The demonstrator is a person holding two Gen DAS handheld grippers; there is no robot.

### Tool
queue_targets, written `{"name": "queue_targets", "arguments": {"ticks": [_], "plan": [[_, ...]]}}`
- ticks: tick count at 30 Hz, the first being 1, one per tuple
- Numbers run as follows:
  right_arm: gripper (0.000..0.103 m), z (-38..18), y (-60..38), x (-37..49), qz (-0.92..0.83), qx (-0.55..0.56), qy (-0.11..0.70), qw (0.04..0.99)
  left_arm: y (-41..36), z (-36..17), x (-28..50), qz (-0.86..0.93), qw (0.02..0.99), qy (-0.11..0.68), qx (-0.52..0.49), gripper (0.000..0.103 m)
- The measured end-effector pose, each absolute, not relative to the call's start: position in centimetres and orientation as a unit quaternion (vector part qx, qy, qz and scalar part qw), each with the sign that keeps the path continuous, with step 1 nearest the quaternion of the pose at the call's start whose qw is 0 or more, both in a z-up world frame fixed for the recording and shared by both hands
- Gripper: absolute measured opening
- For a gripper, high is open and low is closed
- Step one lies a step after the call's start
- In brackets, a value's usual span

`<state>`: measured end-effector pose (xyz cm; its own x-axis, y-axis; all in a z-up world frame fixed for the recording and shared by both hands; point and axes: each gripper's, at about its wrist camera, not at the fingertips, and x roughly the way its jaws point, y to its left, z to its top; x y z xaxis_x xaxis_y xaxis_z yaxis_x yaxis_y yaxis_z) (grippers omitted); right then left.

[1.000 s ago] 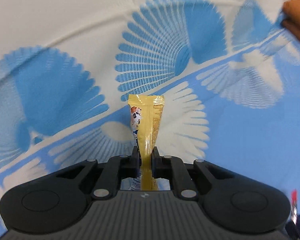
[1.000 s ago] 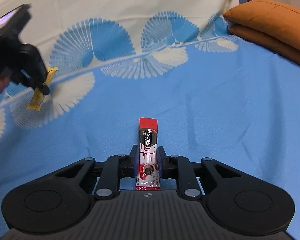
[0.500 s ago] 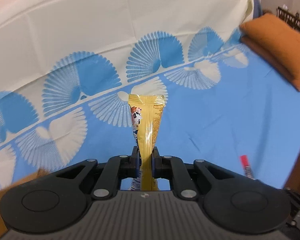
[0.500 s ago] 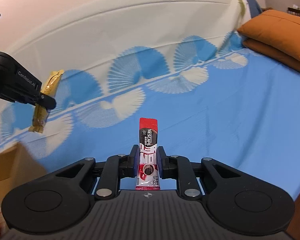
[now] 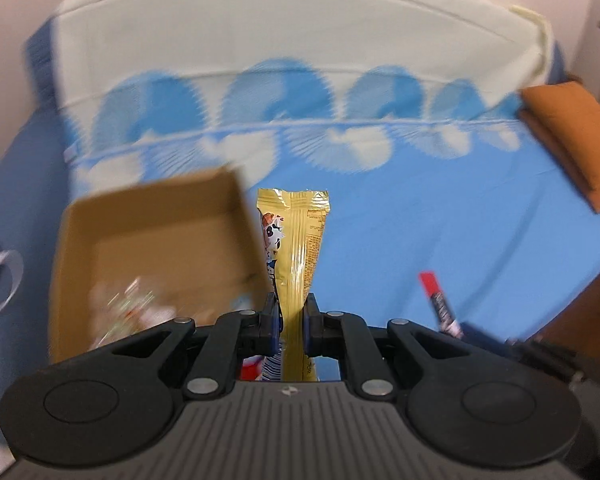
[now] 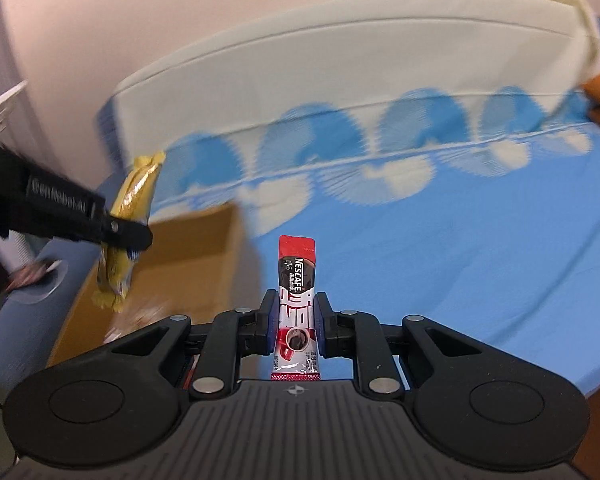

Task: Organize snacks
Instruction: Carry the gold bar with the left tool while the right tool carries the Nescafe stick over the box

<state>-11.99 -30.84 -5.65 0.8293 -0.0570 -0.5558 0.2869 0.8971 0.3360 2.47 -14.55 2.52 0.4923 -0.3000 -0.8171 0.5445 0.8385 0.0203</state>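
Left wrist: blurred box contents [image 5: 136,304]

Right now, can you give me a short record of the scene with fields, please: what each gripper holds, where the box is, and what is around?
left gripper: shut on the yellow snack packet, pinched near its lower end
right gripper: shut on the red Nescafe stick
cardboard box: open, on the blue bedsheet, left of both grippers
box contents: some wrapped snacks, too blurred to name
orange cushions: stacked at the right side of the bed
task state: both items not yet in the box
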Motion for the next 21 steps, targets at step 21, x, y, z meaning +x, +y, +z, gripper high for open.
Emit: {"name": "queue_targets", "arguments": {"ticks": [21], "plan": [[0.020,-3.2,-18.4,-9.8,0.015,0.109,0.331,0.937,0.8,0.4,1.1,-0.145,0.869,0.464,0.090,0.012]]}}
